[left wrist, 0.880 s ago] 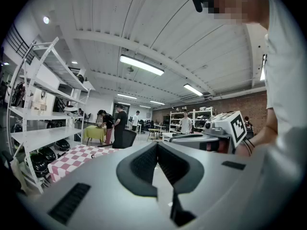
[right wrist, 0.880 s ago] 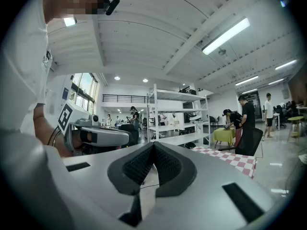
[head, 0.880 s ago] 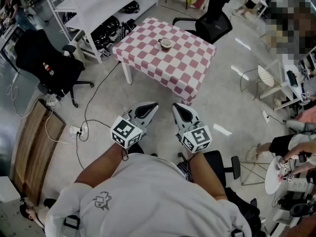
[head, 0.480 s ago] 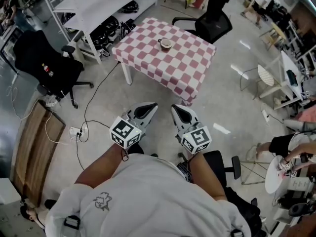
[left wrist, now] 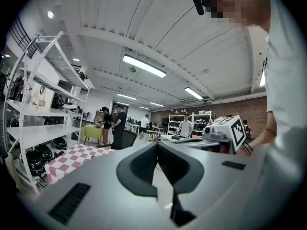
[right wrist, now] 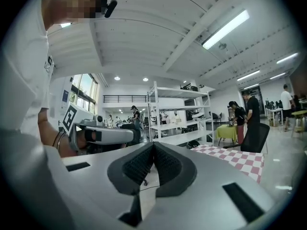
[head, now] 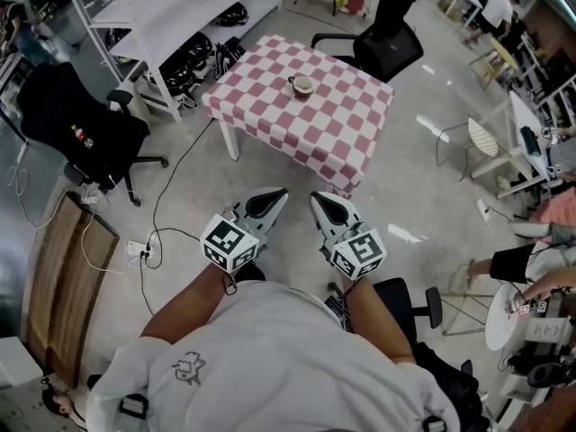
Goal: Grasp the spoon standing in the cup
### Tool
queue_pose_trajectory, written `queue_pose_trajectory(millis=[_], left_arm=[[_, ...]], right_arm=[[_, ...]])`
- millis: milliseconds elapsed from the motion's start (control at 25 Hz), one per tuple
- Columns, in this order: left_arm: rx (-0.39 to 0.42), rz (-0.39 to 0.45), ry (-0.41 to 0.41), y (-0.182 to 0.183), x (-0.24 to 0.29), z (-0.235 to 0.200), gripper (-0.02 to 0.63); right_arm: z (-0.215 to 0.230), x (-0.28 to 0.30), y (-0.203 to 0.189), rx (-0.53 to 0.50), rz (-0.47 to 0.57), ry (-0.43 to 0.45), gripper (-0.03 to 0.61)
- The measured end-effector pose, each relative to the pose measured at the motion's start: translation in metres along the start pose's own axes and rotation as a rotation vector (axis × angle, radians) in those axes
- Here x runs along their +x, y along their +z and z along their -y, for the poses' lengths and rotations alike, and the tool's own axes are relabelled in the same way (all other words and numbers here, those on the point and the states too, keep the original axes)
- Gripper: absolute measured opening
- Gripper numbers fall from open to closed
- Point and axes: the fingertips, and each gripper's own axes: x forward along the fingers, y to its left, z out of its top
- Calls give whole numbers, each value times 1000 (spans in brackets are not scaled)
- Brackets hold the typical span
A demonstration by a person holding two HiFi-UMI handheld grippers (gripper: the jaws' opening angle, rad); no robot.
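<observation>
A small cup (head: 303, 84) stands near the far side of a low table with a pink-and-white checked cloth (head: 333, 129); the spoon in it is too small to make out. Both grippers are held close to my body, well short of the table, over bare floor. My left gripper (head: 275, 193) is shut with nothing in it, its tips meeting in the left gripper view (left wrist: 157, 144). My right gripper (head: 317, 196) is shut and empty too, its tips together in the right gripper view (right wrist: 153, 144). The checked table (left wrist: 72, 156) shows low at left, and again at right (right wrist: 237, 156).
A black office chair (head: 76, 124) stands at left and another (head: 387, 48) behind the table. White shelving (head: 180, 12) runs along the back left. Cables and a power strip (head: 139, 239) lie on the floor at left. People sit at the right edge (head: 531, 259).
Both grippers stay where they were, shut. The view has shifted slightly, so the table and cup sit a little higher in the frame.
</observation>
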Motion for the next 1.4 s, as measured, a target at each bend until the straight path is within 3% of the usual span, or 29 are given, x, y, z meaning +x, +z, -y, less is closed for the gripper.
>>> queue_pose_trajectory(millis=[720, 1400], left_arm=[[24, -8, -87, 35, -14, -140, 14], [-5, -20, -23, 28, 12, -202, 12]], right_arm=[[6, 149, 33, 1, 16, -41, 31], [55, 205, 21, 1, -30, 22, 31]])
